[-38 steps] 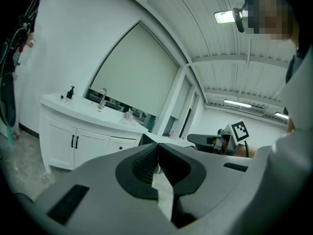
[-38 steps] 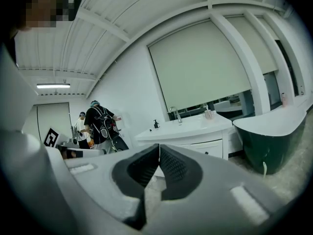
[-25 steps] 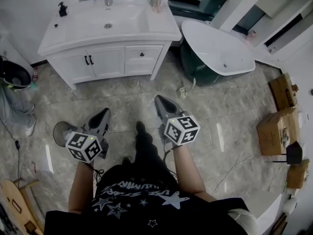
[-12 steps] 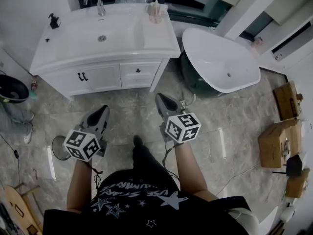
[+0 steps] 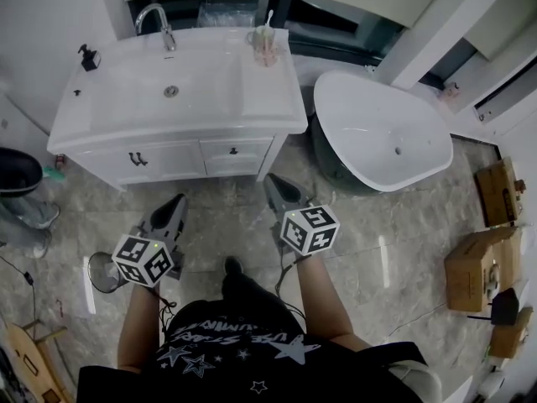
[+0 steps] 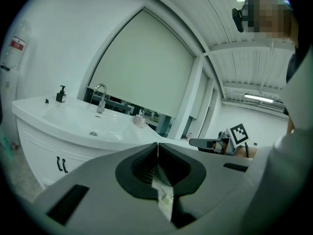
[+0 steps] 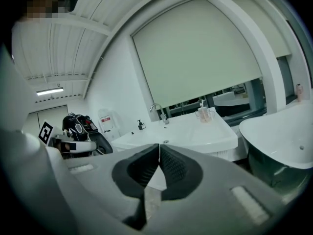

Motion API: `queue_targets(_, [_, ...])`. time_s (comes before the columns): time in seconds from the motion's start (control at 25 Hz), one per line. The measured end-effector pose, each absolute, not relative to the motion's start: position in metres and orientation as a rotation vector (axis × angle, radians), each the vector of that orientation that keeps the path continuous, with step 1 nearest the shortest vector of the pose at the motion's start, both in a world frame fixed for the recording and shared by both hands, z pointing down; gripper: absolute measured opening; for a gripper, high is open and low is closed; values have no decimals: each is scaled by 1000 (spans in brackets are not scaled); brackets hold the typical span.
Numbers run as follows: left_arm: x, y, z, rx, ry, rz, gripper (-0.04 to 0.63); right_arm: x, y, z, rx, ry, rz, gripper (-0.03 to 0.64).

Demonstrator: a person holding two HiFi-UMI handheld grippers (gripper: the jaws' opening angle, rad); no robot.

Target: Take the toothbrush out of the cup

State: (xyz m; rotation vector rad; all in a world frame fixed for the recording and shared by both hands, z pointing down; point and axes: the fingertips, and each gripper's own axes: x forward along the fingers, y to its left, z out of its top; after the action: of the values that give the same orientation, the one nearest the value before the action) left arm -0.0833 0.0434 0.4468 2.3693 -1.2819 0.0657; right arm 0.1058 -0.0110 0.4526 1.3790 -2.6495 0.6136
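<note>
A clear cup [image 5: 264,47] with a white toothbrush [image 5: 268,22] standing in it sits at the back right corner of the white vanity top [image 5: 268,99]. It is small and far off in the left gripper view, where the cup [image 6: 140,120] shows, and in the right gripper view, where the cup [image 7: 204,113] and toothbrush [image 7: 201,103] show. My left gripper [image 5: 178,200] and right gripper [image 5: 270,180] are held side by side over the floor, well short of the vanity. Both are shut and empty, the left jaws [image 6: 157,146] and right jaws [image 7: 159,149] meeting in a thin line.
The vanity has a sink basin [image 5: 172,86], a faucet [image 5: 156,20] and a black soap dispenser [image 5: 86,55]. A white bathtub [image 5: 382,133] stands to the right. Cardboard boxes [image 5: 482,254] sit at far right. A person's legs and a dark bin [image 5: 17,175] are at left.
The vanity and bathtub have slid down the head view and grown nearer. Both grippers have travelled forward with the person, staying shut and level.
</note>
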Motion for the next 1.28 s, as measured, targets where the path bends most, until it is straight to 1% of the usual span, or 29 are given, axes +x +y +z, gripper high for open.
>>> queue_targets(0.24, [-85,18,445,2335,-1342,48,9,110,-45,454,1350,-2662,621,3])
queue_targets(0.56, [-107,-14,446,2326,-1345,33,9,89,-65,463,1334,-2645,649,3])
queue_targets(0.92, [-116,-78,448,2390,-1215,-17,9,92,-104,450,1496,-2555,592,3])
queue_targets(1.28, [-155,-153,445,2447,-1139,-22,9,53,-173,430,1584,-2544,542,3])
